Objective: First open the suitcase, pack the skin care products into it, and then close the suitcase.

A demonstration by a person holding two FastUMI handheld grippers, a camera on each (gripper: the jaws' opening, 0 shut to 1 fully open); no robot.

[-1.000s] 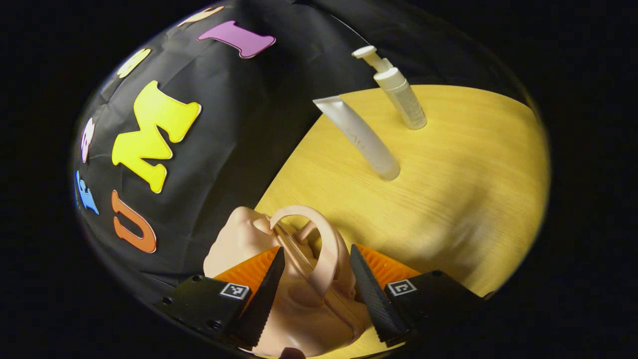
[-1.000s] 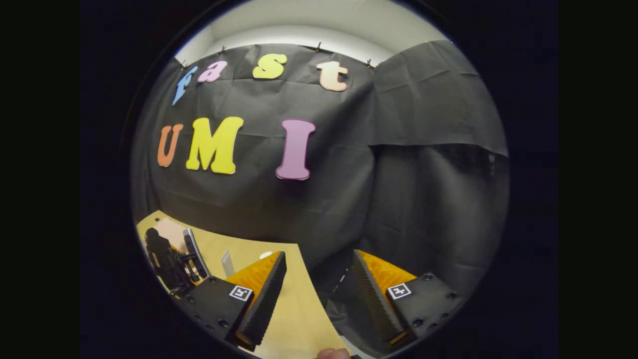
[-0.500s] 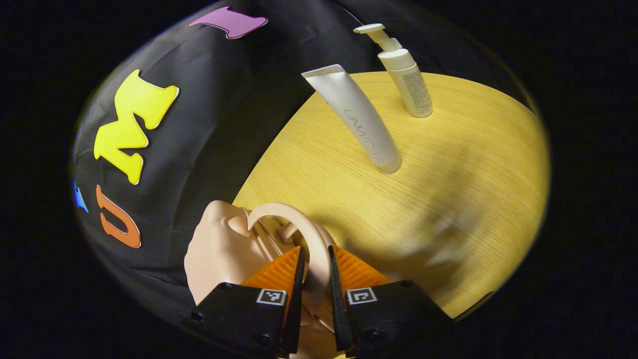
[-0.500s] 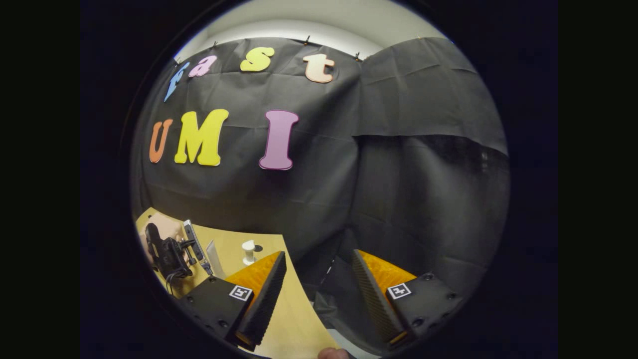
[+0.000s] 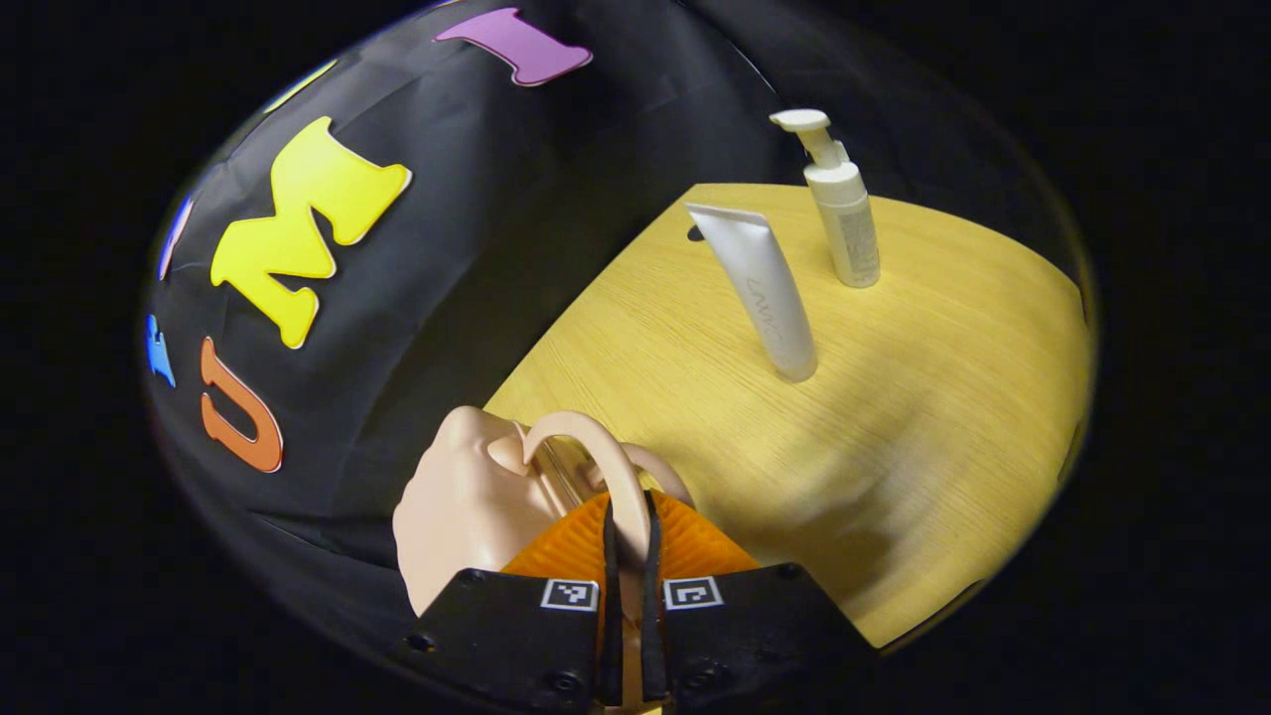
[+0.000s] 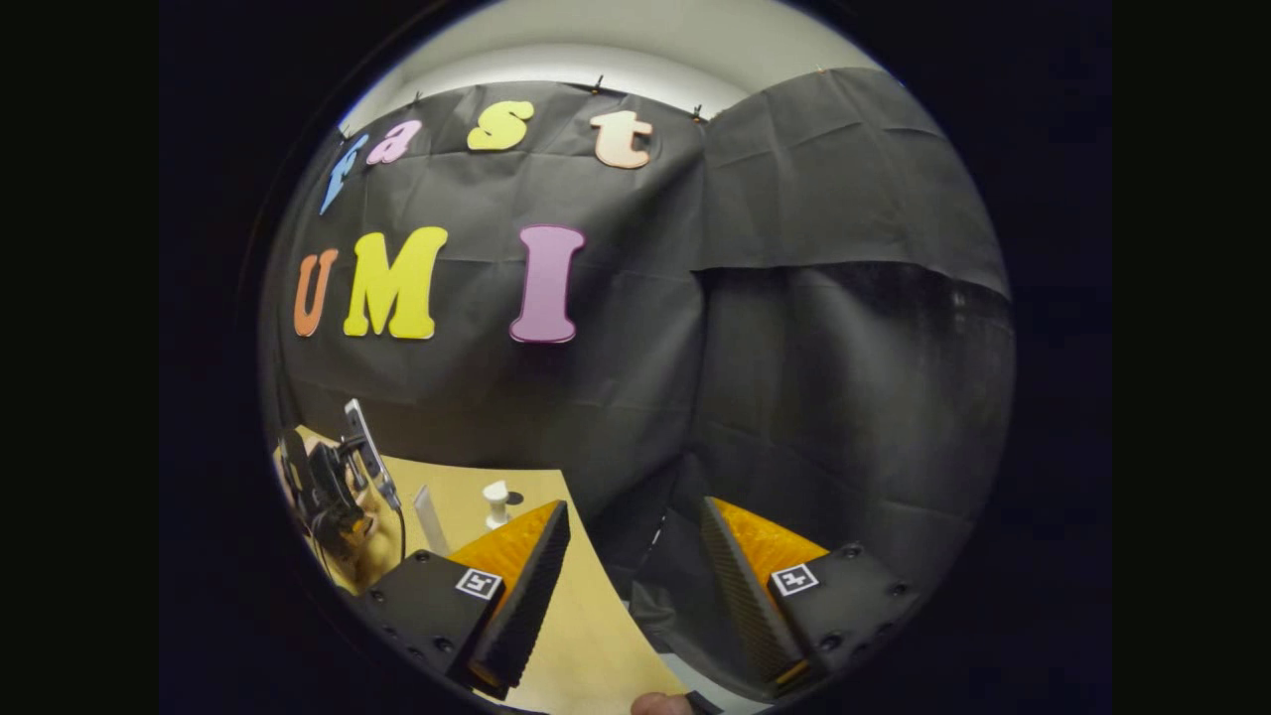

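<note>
A small pale pink suitcase (image 5: 457, 497) stands at the near left corner of the wooden table (image 5: 943, 397), its arched handle (image 5: 586, 437) on top. My left gripper (image 5: 628, 506) is shut on that handle, both fingers pressing its band. A white tube (image 5: 765, 293) stands upright on its cap farther off, with a white pump bottle (image 5: 844, 214) just behind it. In the right gripper view my right gripper (image 6: 635, 526) hangs open and holds nothing, over the table's edge. The left gripper (image 6: 323, 487), the tube (image 6: 429, 518) and the pump bottle (image 6: 495, 501) show small at the lower left.
The booth's black cloth wall hangs right behind the table's far edge. The table edge (image 6: 586, 636) runs under my right gripper, with dark cloth beyond it. A fingertip shows at the bottom of the right gripper view.
My left gripper's fingers have come together on the suitcase handle, from wide open a second ago. The right gripper has stayed open and drifted only slightly.
</note>
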